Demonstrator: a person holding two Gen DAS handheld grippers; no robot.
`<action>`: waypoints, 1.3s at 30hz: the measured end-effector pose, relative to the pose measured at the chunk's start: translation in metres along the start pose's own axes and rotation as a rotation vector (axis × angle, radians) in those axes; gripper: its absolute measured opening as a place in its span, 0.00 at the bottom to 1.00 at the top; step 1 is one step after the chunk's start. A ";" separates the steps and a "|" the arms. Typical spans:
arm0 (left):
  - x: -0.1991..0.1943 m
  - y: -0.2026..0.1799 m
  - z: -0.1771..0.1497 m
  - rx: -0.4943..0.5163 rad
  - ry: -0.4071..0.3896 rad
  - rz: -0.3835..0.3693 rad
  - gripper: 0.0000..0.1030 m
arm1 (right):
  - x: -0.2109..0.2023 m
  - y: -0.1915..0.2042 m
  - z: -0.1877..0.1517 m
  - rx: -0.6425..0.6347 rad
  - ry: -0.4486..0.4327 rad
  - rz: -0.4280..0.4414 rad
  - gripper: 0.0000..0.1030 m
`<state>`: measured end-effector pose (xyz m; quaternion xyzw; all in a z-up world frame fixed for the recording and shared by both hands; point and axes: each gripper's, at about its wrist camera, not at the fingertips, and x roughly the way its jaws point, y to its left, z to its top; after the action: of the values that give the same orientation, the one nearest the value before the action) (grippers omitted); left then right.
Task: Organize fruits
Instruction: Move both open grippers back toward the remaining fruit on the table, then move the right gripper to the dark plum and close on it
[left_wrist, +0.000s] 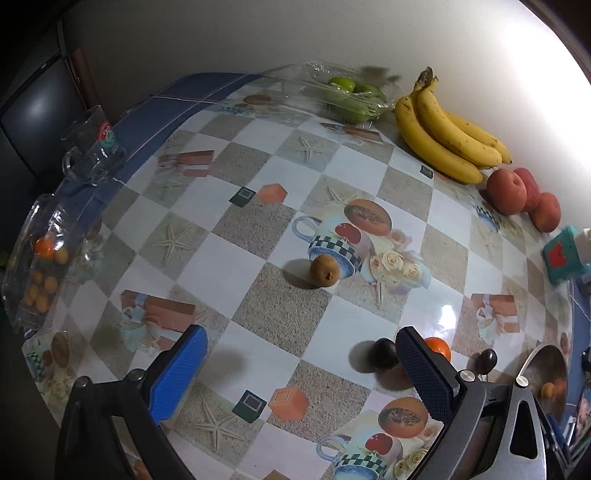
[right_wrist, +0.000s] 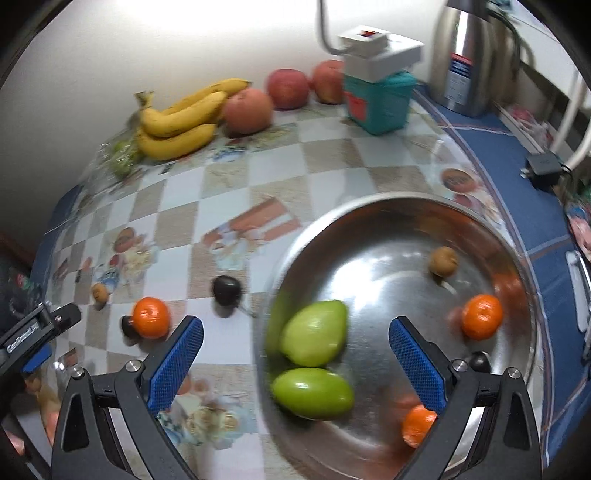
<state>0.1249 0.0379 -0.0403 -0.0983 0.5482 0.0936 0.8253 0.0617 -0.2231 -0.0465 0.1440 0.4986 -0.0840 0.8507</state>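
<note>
Your right gripper (right_wrist: 295, 363) hangs over the steel bowl (right_wrist: 369, 214) with its jaws wide and nothing between them; below lie two green fruits (right_wrist: 314, 332), touching, with two oranges (right_wrist: 481, 316), a small brown fruit (right_wrist: 443, 260) and a dark plum (right_wrist: 479, 362) apart from them in the same bowl. Your left gripper (left_wrist: 301, 373) is also wide and holds nothing, low over the bench (left_wrist: 258, 192). Just beyond its right finger sit a dark plum (left_wrist: 382, 353) and an orange (left_wrist: 439, 347); a brown fruit (left_wrist: 324, 270) lies further out, alone. Bananas (left_wrist: 443, 133) and apples (left_wrist: 517, 192) line the wall, with a bag of green fruit (left_wrist: 351, 96) beside them
</note>
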 end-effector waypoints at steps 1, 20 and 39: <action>0.000 0.000 0.000 0.000 0.000 -0.003 1.00 | 0.000 0.004 0.000 -0.013 -0.002 0.016 0.98; 0.009 -0.018 0.005 0.086 0.034 -0.053 1.00 | 0.014 0.035 0.016 -0.118 0.044 0.034 0.98; 0.019 -0.020 0.007 0.076 0.068 -0.080 1.00 | 0.040 0.062 0.031 -0.154 0.078 0.007 0.75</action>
<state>0.1440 0.0213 -0.0542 -0.0917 0.5745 0.0364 0.8125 0.1242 -0.1743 -0.0572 0.0828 0.5359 -0.0368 0.8394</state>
